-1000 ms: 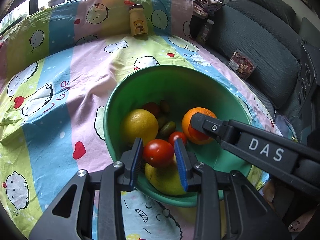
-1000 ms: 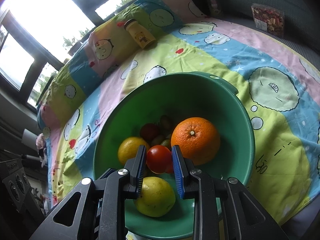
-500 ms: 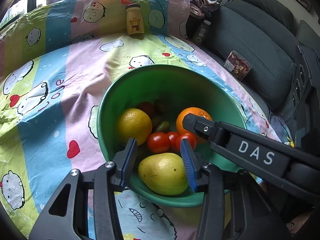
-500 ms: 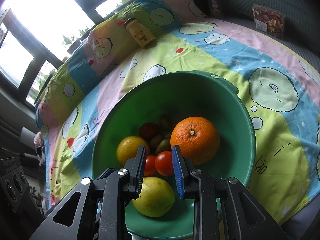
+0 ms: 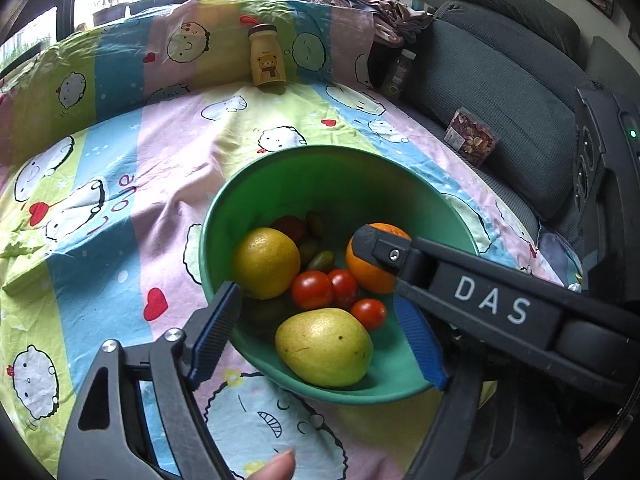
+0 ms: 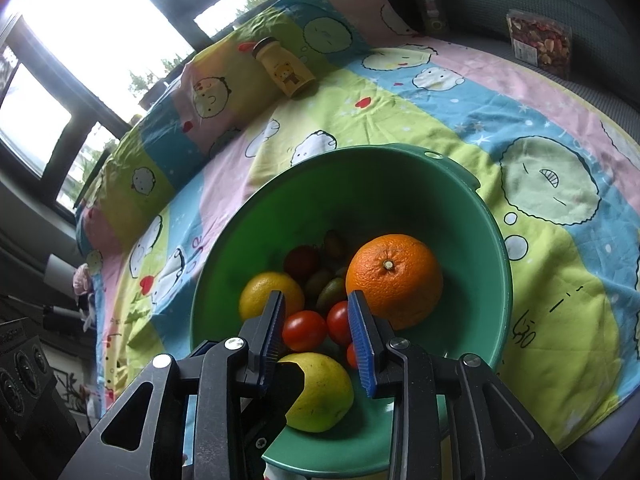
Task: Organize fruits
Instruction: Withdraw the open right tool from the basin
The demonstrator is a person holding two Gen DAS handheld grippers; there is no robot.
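Note:
A green bowl (image 5: 340, 168) on the patterned sheet holds an orange (image 5: 368, 272), a yellow citrus (image 5: 266, 268), a pear (image 5: 324, 346), three red tomatoes (image 5: 312, 290) and small dark fruits (image 5: 320, 260). My left gripper (image 5: 316, 296) hangs over the bowl's near rim. Its jaws are opening wide and grip nothing. My right gripper (image 6: 316, 298) is above the tomatoes (image 6: 304, 330), beside the orange (image 6: 394, 280). Its jaws are opening too, and the tomatoes lie loose below them. The right gripper's black side marked DAS (image 5: 488, 300) crosses the left wrist view.
A yellow bear bottle (image 5: 267, 58) stands at the sheet's far edge. A dark bottle (image 5: 396, 72) and a packet of nuts (image 5: 472, 140) rest by the grey sofa cushion (image 5: 500, 80). A fingertip (image 5: 276, 468) shows at the bottom edge.
Each gripper held a tomato a second ago. Both tomatoes now lie in the bowl. The left jaws have spread wide; the right jaws have parted a little.

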